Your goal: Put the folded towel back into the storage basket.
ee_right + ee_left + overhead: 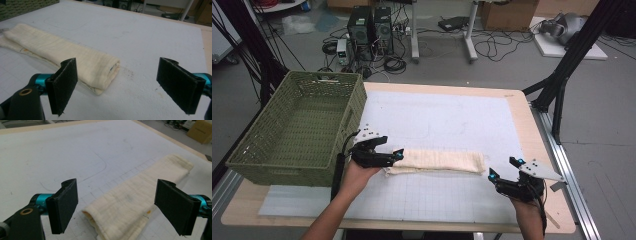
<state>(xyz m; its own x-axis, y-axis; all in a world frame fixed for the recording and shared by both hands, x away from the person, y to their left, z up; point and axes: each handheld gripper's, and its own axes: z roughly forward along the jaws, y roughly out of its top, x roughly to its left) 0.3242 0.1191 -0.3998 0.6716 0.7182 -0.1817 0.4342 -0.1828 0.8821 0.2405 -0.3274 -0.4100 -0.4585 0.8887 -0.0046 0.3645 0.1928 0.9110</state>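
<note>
The left gripper [384, 150] hovers with jaws spread wide at the folded cream cloth's [437, 161] left end. The right gripper [504, 167], equally spread, sits just off its right end.

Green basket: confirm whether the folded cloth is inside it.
No, the folded cloth lies on the white mat, beside the green basket.

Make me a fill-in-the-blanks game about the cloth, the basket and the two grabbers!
1. The folded cream cloth lies on the white ____.
2. The green basket holds ____.
3. Both the left gripper and the right gripper have their jaws ____.
4. The basket stands at the table's ____ side in the high view.

Missing words: mat; nothing; open; left
</note>
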